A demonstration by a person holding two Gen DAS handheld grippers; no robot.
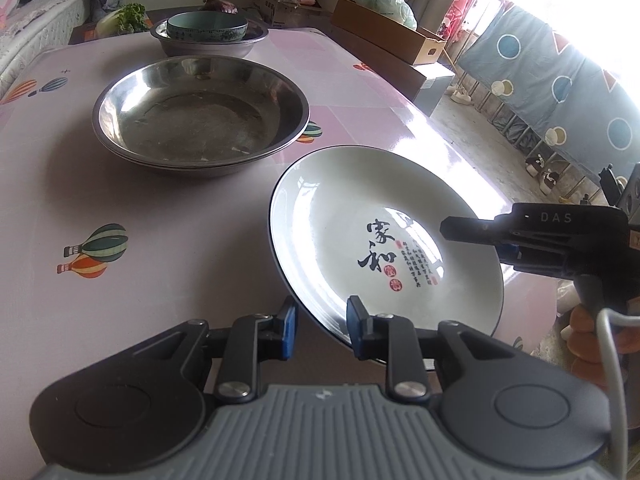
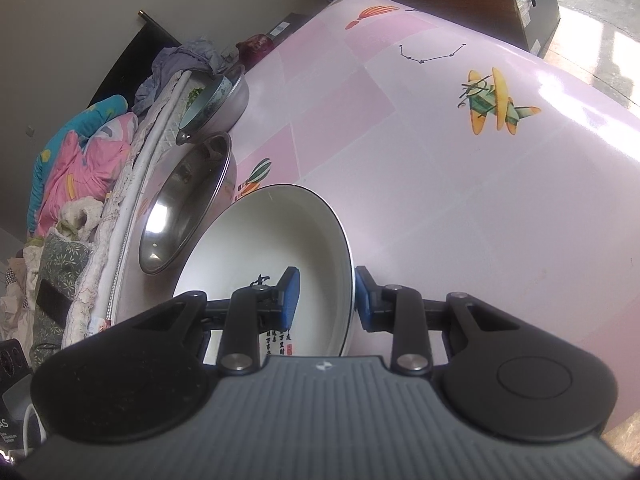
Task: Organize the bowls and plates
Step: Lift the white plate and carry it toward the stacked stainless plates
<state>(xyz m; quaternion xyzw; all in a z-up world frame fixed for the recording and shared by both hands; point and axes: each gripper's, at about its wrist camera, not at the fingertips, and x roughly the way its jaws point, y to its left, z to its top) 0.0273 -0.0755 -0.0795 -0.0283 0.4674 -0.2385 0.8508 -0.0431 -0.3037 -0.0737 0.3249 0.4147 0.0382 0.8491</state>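
A white plate (image 1: 384, 248) with black calligraphy and a dark rim hangs tilted just above the pink table (image 1: 120, 200). My left gripper (image 1: 322, 324) is shut on its near rim. My right gripper (image 1: 480, 240) comes in from the right and is shut on the right rim. In the right wrist view the plate (image 2: 272, 248) fills the middle, its rim pinched between my right gripper's (image 2: 326, 300) blue pads. Beyond it lie stacked steel plates (image 1: 200, 116) (image 2: 184, 216). Farther back a teal bowl (image 1: 208, 26) (image 2: 208, 100) sits inside a steel basin (image 1: 208, 46) (image 2: 234, 106).
The table (image 2: 480, 180) carries balloon and plane prints. A cardboard box (image 1: 388, 32) with a bagged cabbage lies past the far right edge. Bedding (image 2: 80, 152) is piled along the table's left side. A drying rack with patterned cloth (image 1: 560, 80) stands by the window.
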